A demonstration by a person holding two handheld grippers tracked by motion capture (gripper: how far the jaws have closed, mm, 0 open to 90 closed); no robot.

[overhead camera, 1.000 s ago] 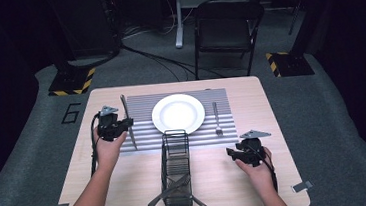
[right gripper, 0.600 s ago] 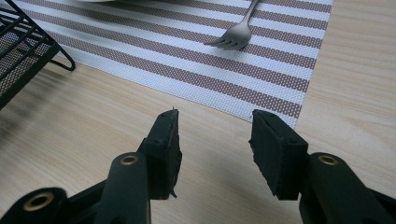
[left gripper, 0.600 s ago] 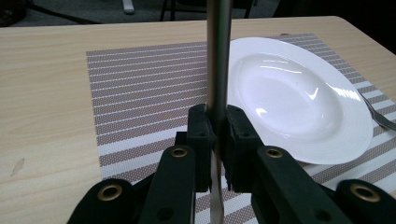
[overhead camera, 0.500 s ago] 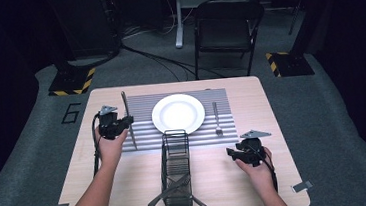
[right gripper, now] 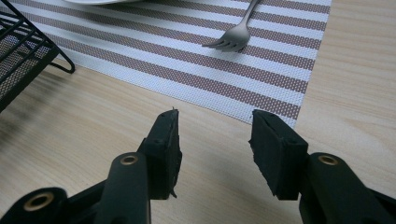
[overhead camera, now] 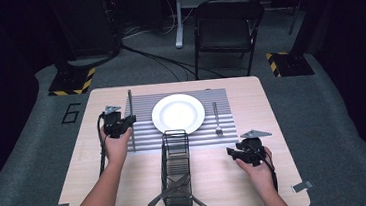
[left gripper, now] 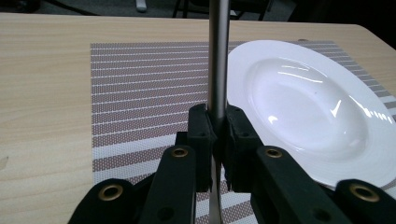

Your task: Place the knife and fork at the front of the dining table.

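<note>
My left gripper (overhead camera: 124, 123) is shut on a long metal knife (overhead camera: 130, 102), held about midway along it. The knife runs lengthwise over the left edge of the striped placemat (overhead camera: 221, 99). In the left gripper view the pads (left gripper: 201, 135) clamp the knife (left gripper: 218, 56), with the white plate (left gripper: 303, 98) just to its right. The plate (overhead camera: 178, 113) sits in the middle of the placemat and a fork (overhead camera: 217, 117) lies to its right. My right gripper (overhead camera: 232, 152) rests open on the bare wood, nothing between its fingers (right gripper: 215, 140), and the fork's tines (right gripper: 231, 41) lie ahead of it.
A black wire caddy (overhead camera: 175, 159) stands at the front centre of the table with other cutlery (overhead camera: 171, 190) in it; its corner (right gripper: 28, 51) is at the left of the right gripper view. A folding chair (overhead camera: 224, 29) stands beyond the table's far edge.
The knife in my left gripper has swung from a slight slant to straight along the mat's left edge, shifting a little right. The right gripper has not moved.
</note>
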